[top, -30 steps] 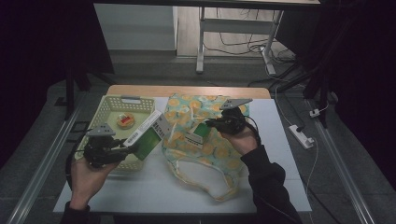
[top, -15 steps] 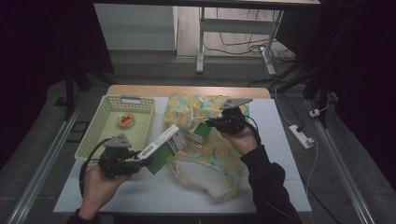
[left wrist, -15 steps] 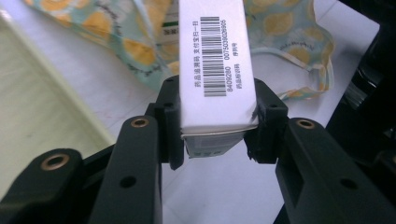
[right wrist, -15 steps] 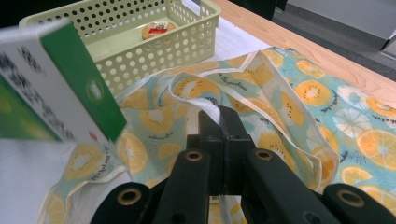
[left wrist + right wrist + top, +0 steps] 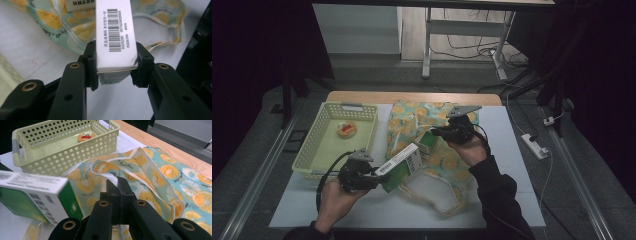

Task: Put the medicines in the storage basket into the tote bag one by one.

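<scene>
At the left of the high view we see a pale green basket [image 5: 318,150] with a small round tin [image 5: 346,128] on its floor. Below it, our left gripper [image 5: 373,177] clamps one end of a white and green box [image 5: 401,166], low and just left of centre. The box's long axis runs diagonally, its free end pointing up and right toward the fruit-print bag [image 5: 439,150]. The left gripper view adds what the high view lacks: a barcode on the box's white face [image 5: 115,30] and both pads pressed against its sides. Right of centre, our right gripper [image 5: 437,134] pinches the bag's edge. The right gripper view shows its jaws closed on the cloth rim [image 5: 113,178].
</scene>
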Available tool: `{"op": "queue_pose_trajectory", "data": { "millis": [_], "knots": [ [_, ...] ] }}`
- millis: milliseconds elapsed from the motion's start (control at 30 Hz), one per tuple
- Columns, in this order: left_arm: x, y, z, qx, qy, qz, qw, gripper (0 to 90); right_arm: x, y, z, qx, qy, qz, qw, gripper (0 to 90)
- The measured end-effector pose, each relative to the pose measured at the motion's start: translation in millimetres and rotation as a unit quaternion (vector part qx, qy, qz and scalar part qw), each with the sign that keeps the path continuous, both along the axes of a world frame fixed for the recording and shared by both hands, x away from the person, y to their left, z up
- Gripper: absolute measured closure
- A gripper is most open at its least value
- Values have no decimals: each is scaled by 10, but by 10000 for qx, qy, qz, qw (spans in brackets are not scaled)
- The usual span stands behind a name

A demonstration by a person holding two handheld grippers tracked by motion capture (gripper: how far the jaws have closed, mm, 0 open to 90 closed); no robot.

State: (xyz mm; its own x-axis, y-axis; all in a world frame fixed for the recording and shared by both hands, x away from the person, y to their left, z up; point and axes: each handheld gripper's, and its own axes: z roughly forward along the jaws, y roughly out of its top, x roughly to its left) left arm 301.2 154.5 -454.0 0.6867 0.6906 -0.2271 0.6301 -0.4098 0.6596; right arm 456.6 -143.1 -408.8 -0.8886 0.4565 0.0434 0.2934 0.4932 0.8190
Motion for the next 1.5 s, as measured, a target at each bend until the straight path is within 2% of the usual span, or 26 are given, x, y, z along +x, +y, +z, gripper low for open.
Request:
{"op": "queue_pose_trajectory", "data": {
  "millis": [300, 500, 867, 1067, 1500],
  "knots": [
    [149, -145, -36, 58, 60, 48, 10000, 624, -17, 20, 10, 18, -15, 35, 10000, 895],
    [263, -244, -39, 268, 67, 105, 9996, 623, -31, 29, 19, 21, -22, 72, 10000, 895],
    [384, -233, -27, 146, 158, 269, 9994, 623, -51, 53, 25, 22, -14, 117, 9999, 895],
    [448, -255, -1, 229, 130, 307, 9992, 623, -56, 59, 25, 15, -11, 124, 9999, 895],
    [611, -416, 5, 373, 67, 360, 9986, 623, -56, 54, 29, 32, -16, 121, 9999, 895]
  ]
}}
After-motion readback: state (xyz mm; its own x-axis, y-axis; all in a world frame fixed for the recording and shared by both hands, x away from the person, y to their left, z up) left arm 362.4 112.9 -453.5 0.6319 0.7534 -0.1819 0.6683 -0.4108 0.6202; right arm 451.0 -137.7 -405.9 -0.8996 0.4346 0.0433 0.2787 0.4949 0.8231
